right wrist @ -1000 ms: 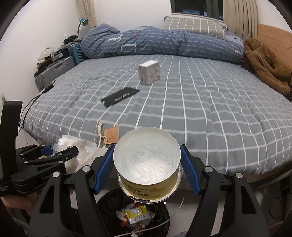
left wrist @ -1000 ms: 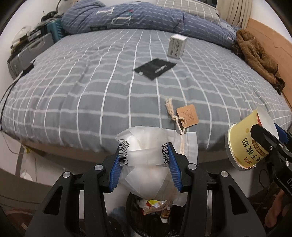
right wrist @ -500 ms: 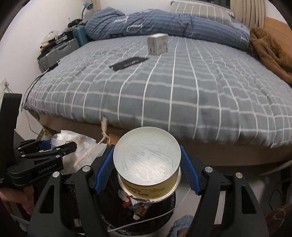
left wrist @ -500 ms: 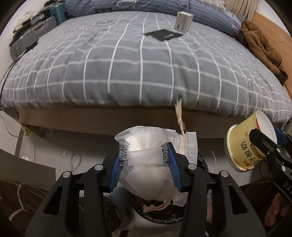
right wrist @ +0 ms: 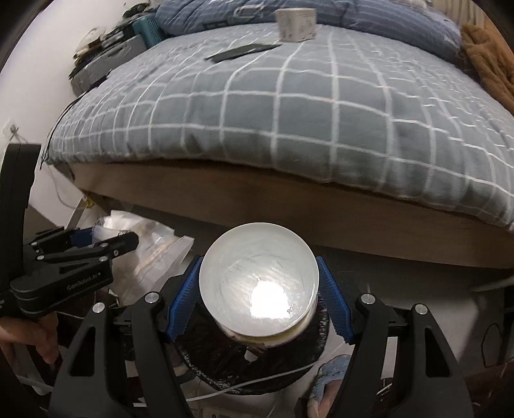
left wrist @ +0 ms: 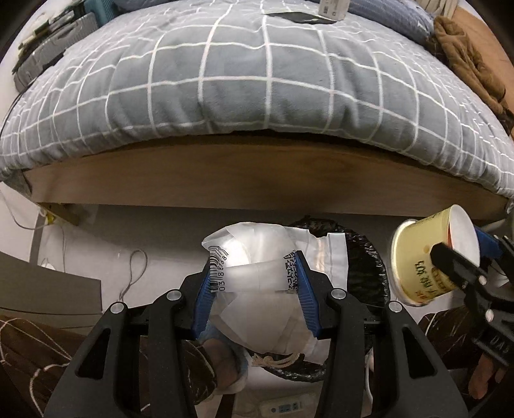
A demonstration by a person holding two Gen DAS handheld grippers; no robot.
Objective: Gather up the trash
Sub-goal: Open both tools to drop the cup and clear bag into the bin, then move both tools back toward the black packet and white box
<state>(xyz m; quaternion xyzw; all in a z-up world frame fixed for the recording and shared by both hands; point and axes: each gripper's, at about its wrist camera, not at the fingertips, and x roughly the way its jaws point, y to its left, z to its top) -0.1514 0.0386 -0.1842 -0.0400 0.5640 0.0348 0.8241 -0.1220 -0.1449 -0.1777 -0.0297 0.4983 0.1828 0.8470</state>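
While both loads hang over the black-lined trash bin (left wrist: 366, 257) at the foot of the bed (left wrist: 244, 83): left gripper (left wrist: 255, 283) clamped on crumpled plastic packaging (left wrist: 257, 254), blue pads pressed into its sides, a cord end dangling beneath. Right gripper (right wrist: 258, 289) clamped on yellow paper cup (right wrist: 258, 283), mouth facing the camera, bin liner directly under it. Judged step: release into bin. Lower before opening; keep each item inside the rim line, not just beside it. Drop packaging first — light, springy, likely to cling to a pad or drift; open the fingers wide and give a slight shake if stuck. Watch the cord: could catch on a finger. Tip cup mouth-down or sideways before letting go so any residue goes into the liner; contents not discernible under the glare. Avoid collision between grippers, close together over one opening. Still on bed, well apart from bin: white box (right wrist: 295, 19), black packet (right wrist: 241, 51).
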